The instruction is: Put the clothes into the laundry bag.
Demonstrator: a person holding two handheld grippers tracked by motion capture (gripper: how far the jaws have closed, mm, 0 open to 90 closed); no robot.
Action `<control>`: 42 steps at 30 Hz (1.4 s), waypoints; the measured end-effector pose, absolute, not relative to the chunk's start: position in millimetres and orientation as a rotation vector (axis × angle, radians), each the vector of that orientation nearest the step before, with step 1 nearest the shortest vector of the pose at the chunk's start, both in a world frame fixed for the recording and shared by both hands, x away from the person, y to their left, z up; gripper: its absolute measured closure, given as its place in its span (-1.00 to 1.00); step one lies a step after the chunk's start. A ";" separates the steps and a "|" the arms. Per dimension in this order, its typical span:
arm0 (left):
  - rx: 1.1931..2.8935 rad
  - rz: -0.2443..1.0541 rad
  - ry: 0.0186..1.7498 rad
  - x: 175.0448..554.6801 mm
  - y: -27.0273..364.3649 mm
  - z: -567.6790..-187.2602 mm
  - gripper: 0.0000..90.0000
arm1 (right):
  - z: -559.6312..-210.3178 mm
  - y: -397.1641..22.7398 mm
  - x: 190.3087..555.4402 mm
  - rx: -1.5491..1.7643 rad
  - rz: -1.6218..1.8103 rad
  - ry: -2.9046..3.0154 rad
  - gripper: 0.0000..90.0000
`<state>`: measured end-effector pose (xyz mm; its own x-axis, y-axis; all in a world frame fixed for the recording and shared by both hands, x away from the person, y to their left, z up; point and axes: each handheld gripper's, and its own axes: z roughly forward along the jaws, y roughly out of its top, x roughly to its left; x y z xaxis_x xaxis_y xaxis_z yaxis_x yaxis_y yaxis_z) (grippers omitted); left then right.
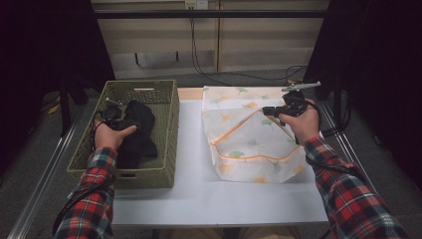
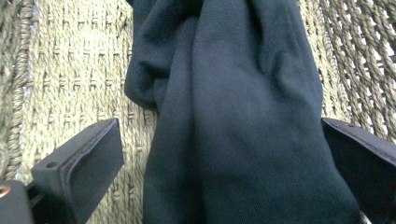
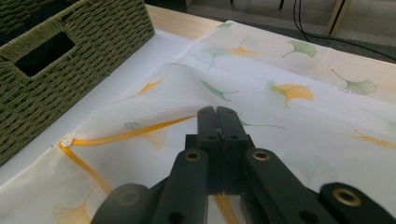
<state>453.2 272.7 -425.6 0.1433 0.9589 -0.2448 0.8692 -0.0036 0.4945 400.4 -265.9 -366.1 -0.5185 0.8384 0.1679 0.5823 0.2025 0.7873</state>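
With the dark garment (image 2: 243, 121) lying in the woven basket (image 1: 164, 99) between the left gripper's (image 2: 219, 154) spread jaws, close them on a thick fold while the right gripper (image 3: 217, 121), jaws pinched on the laundry bag's (image 1: 249, 144) zipper edge, holds its mouth up.

This looks like a lab recording booth: a white table (image 1: 199, 189) framed by metal rails (image 1: 40, 174), black curtains (image 1: 45, 45) at both sides, cables (image 1: 199, 55) trailing down a bare panelled wall (image 1: 259, 40).
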 end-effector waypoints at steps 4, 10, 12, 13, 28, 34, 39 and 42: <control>1.917 0.213 1.733 457.1 269.1 -425.6 -0.97 | -367.2 -265.8 400.1 1.346 1.221 2.189 1.00; 1.926 0.211 1.743 462.9 264.4 -430.0 -0.96 | -367.1 -267.5 399.8 1.345 1.225 2.187 1.00; 1.932 0.210 1.748 464.0 263.5 -431.5 -0.95 | -367.2 -268.0 399.8 1.345 1.221 2.189 1.00; 1.946 0.214 1.743 464.4 263.6 -431.4 -0.94 | -367.5 -268.2 399.8 1.348 1.223 2.190 1.00; 1.983 0.237 1.717 469.8 257.0 -438.0 -0.72 | -369.9 -268.0 399.8 1.357 1.221 2.191 1.00; 2.031 0.242 1.692 469.9 253.8 -439.9 -0.52 | -369.3 -269.5 399.3 1.371 1.219 2.185 1.00; 2.074 0.259 1.664 467.4 250.9 -440.6 -0.14 | -368.9 -271.4 399.2 1.373 1.214 2.182 1.00; 2.091 0.249 1.666 467.2 250.4 -439.5 0.09 | -369.0 -271.3 399.5 1.365 1.214 2.187 1.00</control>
